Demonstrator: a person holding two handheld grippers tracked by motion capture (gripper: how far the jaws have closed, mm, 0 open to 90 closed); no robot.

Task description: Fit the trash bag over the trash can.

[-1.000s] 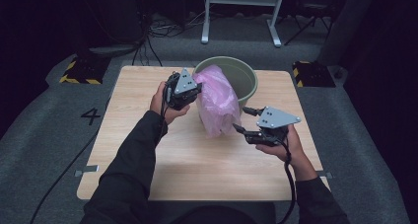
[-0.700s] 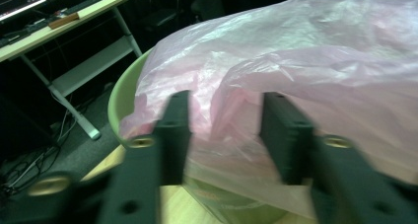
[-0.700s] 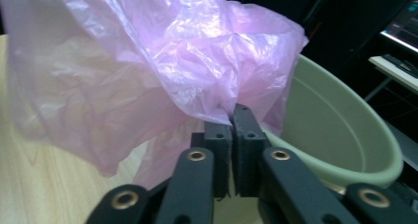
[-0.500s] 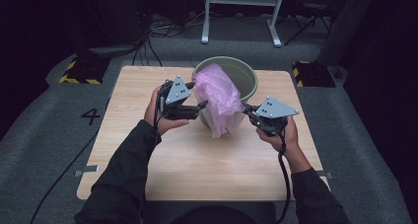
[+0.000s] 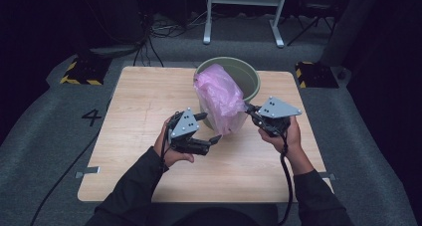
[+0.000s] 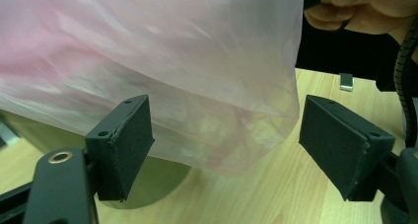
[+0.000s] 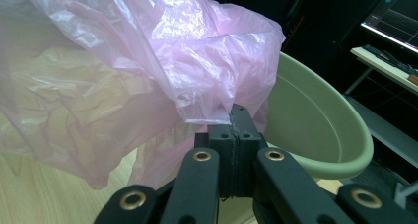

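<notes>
Hanging pink bag [image 5: 219,99] pinched by right gripper [image 5: 249,110].

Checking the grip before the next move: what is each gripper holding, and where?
The right gripper pinches the pink bag at its edge; the left gripper holds nothing.

The bucket [image 5: 251,81] stands on the counter [image 5: 134,106], toward its far edge. The plastic bag [image 5: 219,99] hangs over the near rim of the bucket and down its front side. The left hand-held gripper [image 5: 208,128] is before the bag, the right hand-held gripper [image 5: 247,108] at the bag's right side.
</notes>
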